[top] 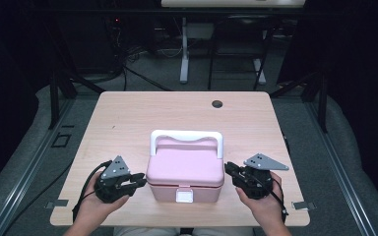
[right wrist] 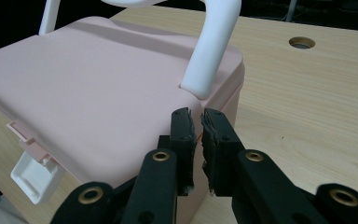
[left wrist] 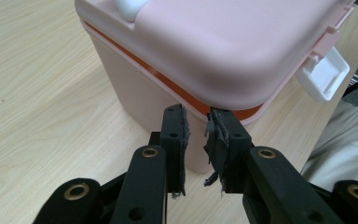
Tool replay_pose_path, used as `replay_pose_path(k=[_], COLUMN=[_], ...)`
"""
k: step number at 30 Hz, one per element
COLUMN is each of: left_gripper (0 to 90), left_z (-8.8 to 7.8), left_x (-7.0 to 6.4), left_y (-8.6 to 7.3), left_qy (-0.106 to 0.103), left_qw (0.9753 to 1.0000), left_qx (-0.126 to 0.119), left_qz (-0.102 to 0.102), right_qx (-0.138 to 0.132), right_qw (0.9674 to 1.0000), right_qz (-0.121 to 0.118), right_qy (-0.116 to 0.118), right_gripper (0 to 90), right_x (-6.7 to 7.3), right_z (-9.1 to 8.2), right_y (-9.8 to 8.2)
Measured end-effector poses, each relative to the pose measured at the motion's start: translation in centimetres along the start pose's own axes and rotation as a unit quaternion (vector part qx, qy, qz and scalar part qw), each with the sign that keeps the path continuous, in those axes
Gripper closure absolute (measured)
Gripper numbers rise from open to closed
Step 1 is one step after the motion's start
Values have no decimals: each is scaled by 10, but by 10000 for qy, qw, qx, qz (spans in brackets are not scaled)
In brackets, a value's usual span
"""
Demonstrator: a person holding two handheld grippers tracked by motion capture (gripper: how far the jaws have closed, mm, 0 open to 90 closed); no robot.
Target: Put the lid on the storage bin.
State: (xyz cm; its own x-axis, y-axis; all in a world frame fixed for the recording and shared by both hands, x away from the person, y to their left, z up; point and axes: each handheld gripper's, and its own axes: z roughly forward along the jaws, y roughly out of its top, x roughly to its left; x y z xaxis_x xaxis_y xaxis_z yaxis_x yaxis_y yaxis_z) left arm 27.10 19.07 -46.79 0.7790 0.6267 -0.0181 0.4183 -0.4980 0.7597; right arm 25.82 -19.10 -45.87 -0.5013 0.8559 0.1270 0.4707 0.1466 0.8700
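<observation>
The pink box (top: 185, 169) sits on the near half of the wooden table (top: 128, 118), roughly at the middle across, between the two grippers, its lid down. A white handle (top: 186, 137) arches over its far side, at twelve o'clock from the lid, and a white latch (top: 184, 196) hangs on its front wall at six o'clock, toward the person. In the left gripper view an orange seam shows under the lid's rim along the box's side. The left gripper (top: 137, 182) is at nine o'clock from the box, its tips just beside the box's left wall; in its own view the jaws stand nearly together with a narrow gap, nothing between them, pointing at the box's lower corner below the lid edge; whether they touch the wall I cannot tell. The right gripper (top: 230, 170) is at three o'clock from the box, tips close against its right side; in the right gripper view its jaws are almost pressed together, a thin slit between the worn pads, nothing pinched, aimed at the lid's edge near the foot of the handle. A round hole (top: 217, 104) lies in the table at one o'clock, well apart from the box.
</observation>
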Motion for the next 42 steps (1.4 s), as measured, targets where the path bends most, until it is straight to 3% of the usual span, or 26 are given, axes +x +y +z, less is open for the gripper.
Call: replay_pose_path(k=[5,17,27,42], left_gripper=[755,752,687,563], left_z=[0,-3,-5,3], left_x=[2,5,16,43], left_y=[-2,-1,-1,13], left_qy=[33,21,80,388], left_qw=[10000,9999,9993,9974], left_qx=[64,-60,-177,-240], left_qz=[-14,-95,-313,-566], right_qx=[-7,14,35,2], right_qw=[10000,10000,10000,9998], right_qz=[6,24,51,163], right_qy=[8,6,-16,-58], right_gripper=[822,823,822,810], right_x=[0,-1,-5,-16], right_z=[0,1,1,-1], right_y=[0,0,1,3])
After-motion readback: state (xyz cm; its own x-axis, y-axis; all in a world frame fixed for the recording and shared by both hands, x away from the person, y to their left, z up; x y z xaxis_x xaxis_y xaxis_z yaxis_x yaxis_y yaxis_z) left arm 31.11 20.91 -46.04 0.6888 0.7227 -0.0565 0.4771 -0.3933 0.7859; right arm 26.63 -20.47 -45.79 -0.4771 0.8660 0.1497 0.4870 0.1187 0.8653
